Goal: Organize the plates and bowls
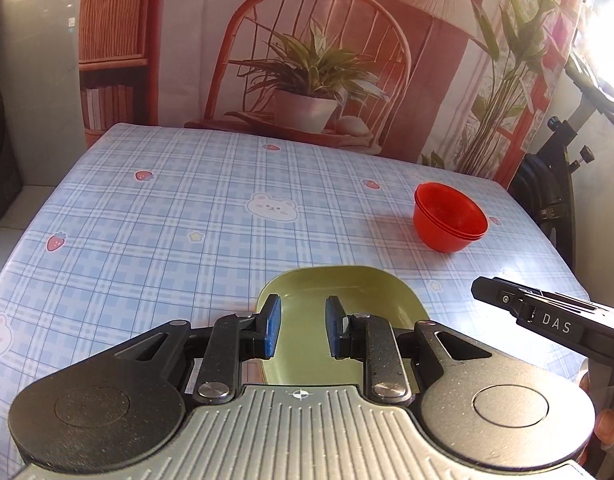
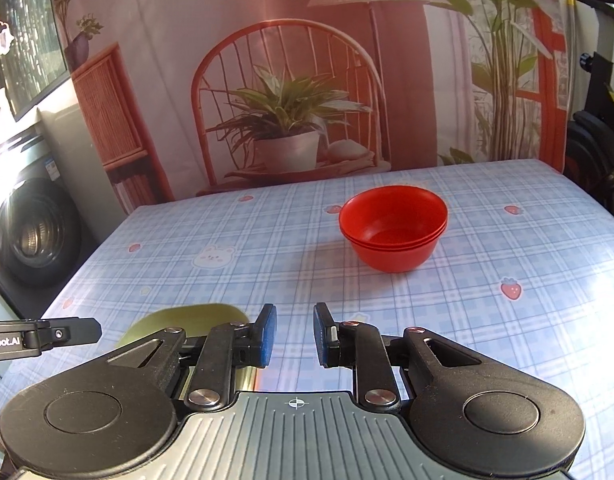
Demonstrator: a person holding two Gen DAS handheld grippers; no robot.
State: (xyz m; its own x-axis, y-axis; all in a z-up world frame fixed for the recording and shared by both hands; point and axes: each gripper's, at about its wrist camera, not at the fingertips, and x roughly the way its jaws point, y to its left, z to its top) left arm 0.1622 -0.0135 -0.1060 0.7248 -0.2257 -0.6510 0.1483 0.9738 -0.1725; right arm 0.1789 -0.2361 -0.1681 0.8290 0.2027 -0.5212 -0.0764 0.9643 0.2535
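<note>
A stack of red bowls stands on the blue plaid tablecloth at the right; it also shows in the right wrist view ahead of the right gripper. A pale green plate lies near the table's front edge, directly under and ahead of my left gripper, which is open and empty above it. In the right wrist view the green plate shows at the lower left, partly hidden by the gripper body. My right gripper is open and empty above the cloth. The right gripper's body shows at the left view's right edge.
The tablecloth covers the whole table. A printed backdrop with a chair and plant hangs behind the far edge. A washing machine stands at the left, exercise equipment at the right.
</note>
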